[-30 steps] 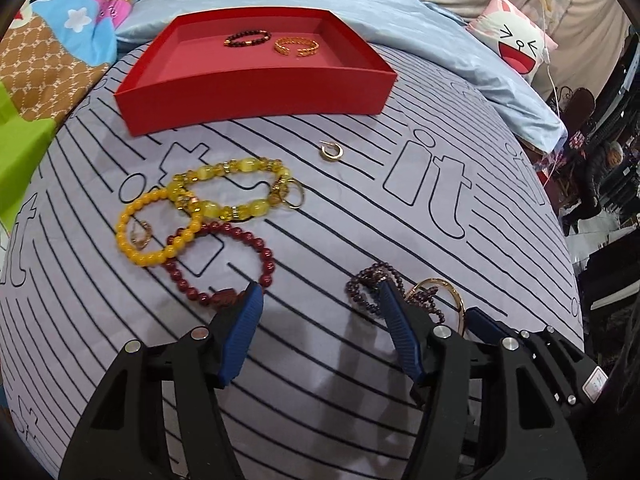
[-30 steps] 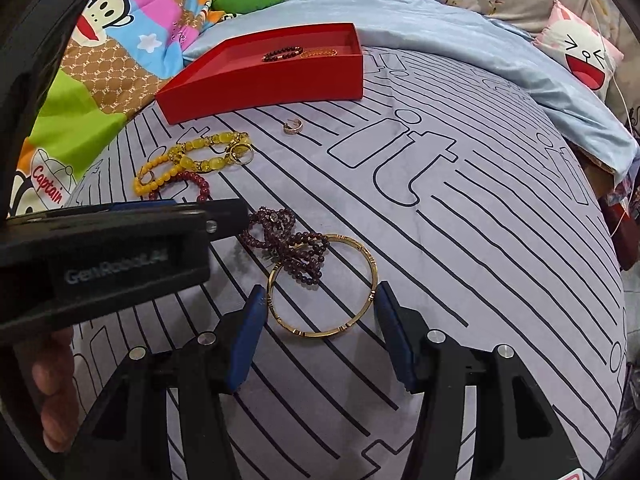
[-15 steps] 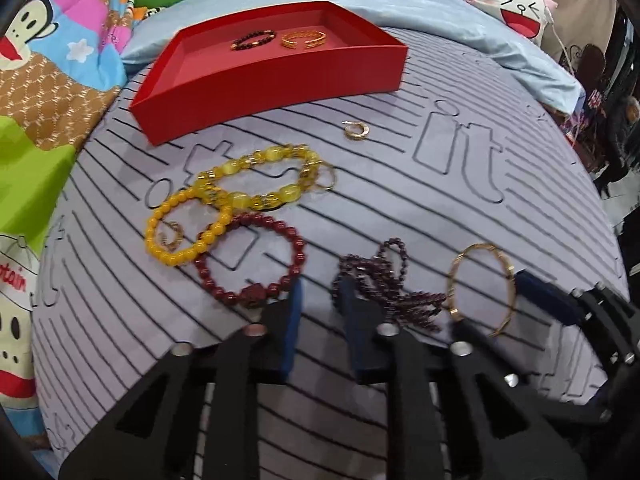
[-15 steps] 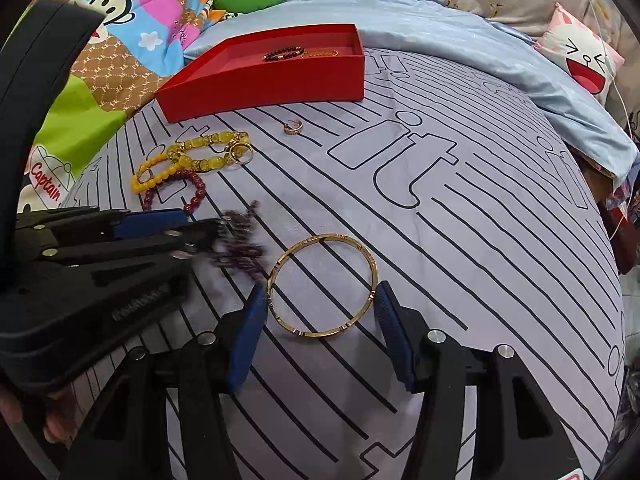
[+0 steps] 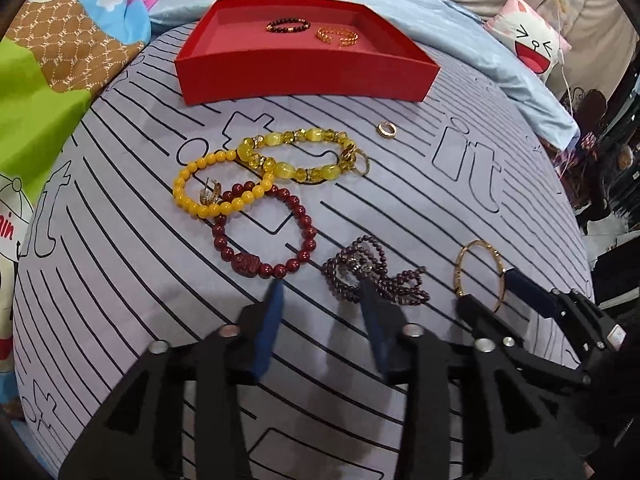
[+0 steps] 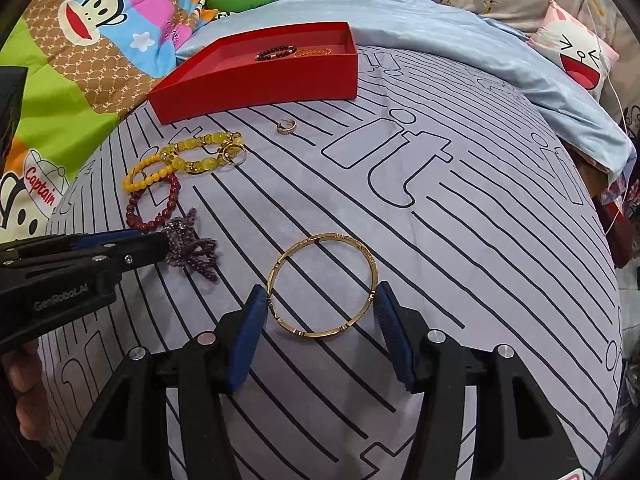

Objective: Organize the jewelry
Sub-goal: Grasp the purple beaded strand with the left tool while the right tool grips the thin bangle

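Note:
My right gripper [image 6: 320,292] is shut on the gold bangle [image 6: 280,270], which lies flat on the striped grey cloth with a pad at each side. Left of it lies a dark purple bead string [image 6: 192,248] [image 5: 376,276]. My left gripper [image 5: 320,292] [image 6: 160,242] stands over that string's near edge. Its jaws are opening with only cloth between them. A dark red bracelet [image 5: 310,234] and two yellow bracelets [image 5: 182,200] [image 5: 286,168] lie beyond. The red tray [image 5: 304,80] at the back holds a dark bead bracelet [image 5: 288,25] and a gold cuff [image 5: 336,36].
A small gold ring [image 5: 386,128] lies alone near the tray, and a small earring [image 5: 210,196] sits inside the yellow bead bracelet. Colourful cartoon bedding [image 6: 100,40] lies at the left, a blue sheet [image 6: 440,28] and a cushion [image 6: 580,56] behind.
My left gripper shut on the purple bead string, dragged it left off the gold bangle, and has spread its jaws again. The right gripper and the bangle have not moved.

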The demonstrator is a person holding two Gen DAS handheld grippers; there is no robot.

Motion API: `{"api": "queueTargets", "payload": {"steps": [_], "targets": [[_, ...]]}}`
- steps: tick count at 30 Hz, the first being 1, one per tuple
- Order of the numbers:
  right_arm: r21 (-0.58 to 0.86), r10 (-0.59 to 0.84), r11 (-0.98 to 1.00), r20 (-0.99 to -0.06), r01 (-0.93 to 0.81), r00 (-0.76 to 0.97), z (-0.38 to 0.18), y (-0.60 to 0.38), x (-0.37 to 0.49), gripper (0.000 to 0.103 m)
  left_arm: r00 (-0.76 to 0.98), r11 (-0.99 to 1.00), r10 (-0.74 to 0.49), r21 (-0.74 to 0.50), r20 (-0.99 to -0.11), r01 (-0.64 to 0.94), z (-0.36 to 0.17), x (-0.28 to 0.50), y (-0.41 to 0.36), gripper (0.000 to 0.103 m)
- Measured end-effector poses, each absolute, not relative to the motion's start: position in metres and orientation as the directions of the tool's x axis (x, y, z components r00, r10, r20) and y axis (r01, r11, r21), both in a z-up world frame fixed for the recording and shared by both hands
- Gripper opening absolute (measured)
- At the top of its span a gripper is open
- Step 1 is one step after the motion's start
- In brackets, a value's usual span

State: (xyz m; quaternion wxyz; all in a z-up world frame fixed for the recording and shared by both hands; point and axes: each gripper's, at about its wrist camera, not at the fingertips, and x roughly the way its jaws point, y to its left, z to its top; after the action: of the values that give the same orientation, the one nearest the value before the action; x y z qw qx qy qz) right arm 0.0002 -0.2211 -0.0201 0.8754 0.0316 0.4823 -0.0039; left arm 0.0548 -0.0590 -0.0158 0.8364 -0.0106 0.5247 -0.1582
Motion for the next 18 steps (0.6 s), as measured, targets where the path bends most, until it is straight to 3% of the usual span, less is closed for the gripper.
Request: {"api": "queueTargets", "payload": {"steps": [5, 10, 11, 17, 18], "targets": [[0.058, 0.027, 0.997, -0.846, 0.042, 0.533, -0.020, -0.223, 0.000, 0.054, 0.414, 0.941, -0.305, -0.205, -0.857, 0.269, -0.007, 0.052, -0.067, 0.053], [0.053, 0.023, 0.998, -0.846, 0.041, 0.532, -0.019, -0.222, 0.001, 0.054, 0.388, 0.947, -0.275, -0.179, -0.880, 0.266, -0.020, 0.061, -0.076, 0.051], [0.053, 0.023, 0.998, -0.846, 0.041, 0.532, -0.019, -0.222, 0.002, 0.054, 0.378, 0.944, -0.291, -0.198, -0.879, 0.265, -0.022, 0.062, -0.076, 0.049], [0.041, 0.015, 0.998, -0.846, 0.037, 0.533, -0.020, -0.221, 0.002, 0.054, 0.345, 0.919, -0.351, -0.249, -0.870, 0.307, -0.022, 0.058, -0.075, 0.013], [0.040, 0.015, 0.999, -0.846, 0.036, 0.533, -0.020, -0.220, 0.002, 0.054, 0.340, 0.917, -0.357, -0.257, -0.870, 0.306, -0.023, 0.058, -0.074, 0.013]]}}
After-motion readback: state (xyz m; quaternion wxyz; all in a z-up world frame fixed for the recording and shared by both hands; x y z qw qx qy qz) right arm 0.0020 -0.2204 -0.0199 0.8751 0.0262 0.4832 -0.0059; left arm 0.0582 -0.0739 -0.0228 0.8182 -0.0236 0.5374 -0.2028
